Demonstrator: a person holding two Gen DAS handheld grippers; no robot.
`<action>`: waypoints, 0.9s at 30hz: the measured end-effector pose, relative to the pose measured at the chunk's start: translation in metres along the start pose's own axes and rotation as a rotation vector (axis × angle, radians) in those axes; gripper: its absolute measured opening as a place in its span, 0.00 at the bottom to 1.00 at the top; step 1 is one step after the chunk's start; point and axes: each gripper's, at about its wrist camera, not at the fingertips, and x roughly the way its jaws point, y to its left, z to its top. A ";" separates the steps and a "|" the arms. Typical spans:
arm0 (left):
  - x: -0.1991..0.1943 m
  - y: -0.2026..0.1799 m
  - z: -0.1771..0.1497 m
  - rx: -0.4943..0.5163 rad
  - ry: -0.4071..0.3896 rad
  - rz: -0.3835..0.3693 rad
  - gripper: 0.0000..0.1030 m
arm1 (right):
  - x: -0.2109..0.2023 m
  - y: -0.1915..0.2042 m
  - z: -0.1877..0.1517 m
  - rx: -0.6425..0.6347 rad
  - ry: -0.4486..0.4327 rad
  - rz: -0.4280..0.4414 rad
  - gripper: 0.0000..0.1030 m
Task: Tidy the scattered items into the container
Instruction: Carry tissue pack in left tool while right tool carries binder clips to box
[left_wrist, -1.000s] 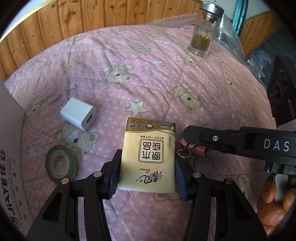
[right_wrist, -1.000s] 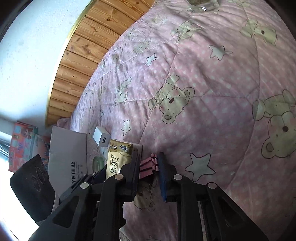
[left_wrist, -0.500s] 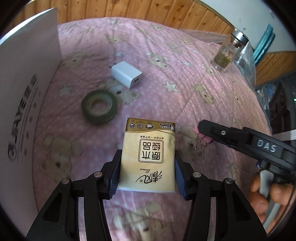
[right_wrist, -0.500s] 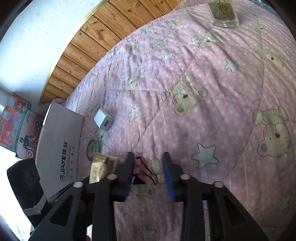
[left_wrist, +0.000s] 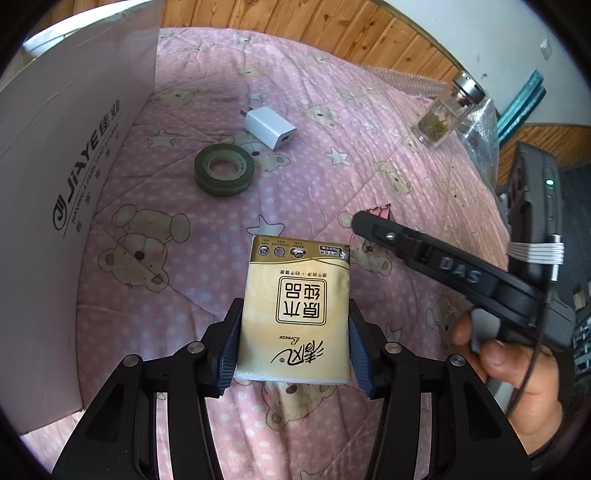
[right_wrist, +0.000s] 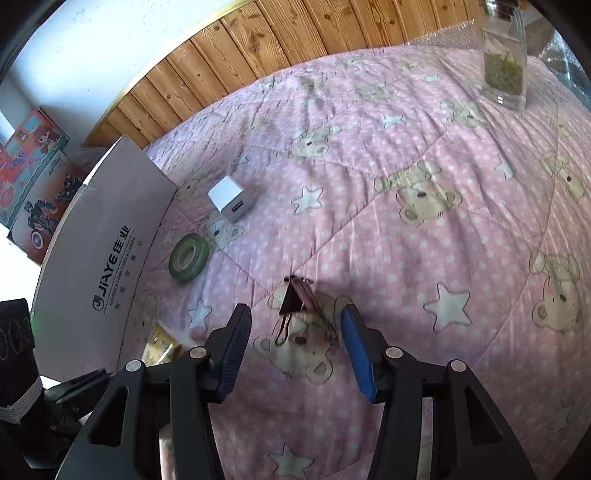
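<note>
Change since earlier: right gripper (right_wrist: 295, 347), which was clamped on the pink binder clip (right_wrist: 301, 299) a second ago, now has its jaws opening; the clip is between them and the pads are off it. The white box (left_wrist: 74, 206) fills more of the left wrist view than before, and the tape roll and charger sit further up in it.
Left gripper (left_wrist: 293, 347): clamped on the tissue pack (left_wrist: 295, 310), one blue pad against each long side; the pack is held above the bedspread (left_wrist: 184, 295).
Tissue pack: yellow-gold, with printed characters; it points away from the camera.
Binder clip: it looks blurred in the right wrist view, with wire handles toward the camera; I cannot tell if it rests on the bedspread or is falling.
Right hand (left_wrist: 517, 373): seen in the left wrist view at lower right, it grips the handle of the right gripper; the black fingers reach toward the clip.
Tape roll (left_wrist: 224, 170): dark green, flat on the bedspread, near the box wall.
Charger (left_wrist: 269, 127): white plug adapter, just behind the tape roll, apart from it.
Box: white cardboard with "JIAYE" printed on its side, standing at the left edge of the bed.
Glass jar (left_wrist: 445, 112): metal lid, greenish leaves inside, upright at the far right, well apart from the other items.
Bedspread: pink, with bears and stars.
</note>
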 end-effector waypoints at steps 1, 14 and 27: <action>-0.002 0.000 -0.001 -0.001 -0.004 -0.006 0.52 | 0.003 0.003 0.001 -0.024 0.000 -0.011 0.50; -0.038 0.002 -0.002 -0.024 -0.080 -0.072 0.52 | -0.011 0.010 -0.005 -0.031 0.006 -0.014 0.25; -0.082 0.005 -0.019 -0.020 -0.139 -0.073 0.52 | -0.045 0.035 -0.042 -0.061 0.026 0.008 0.25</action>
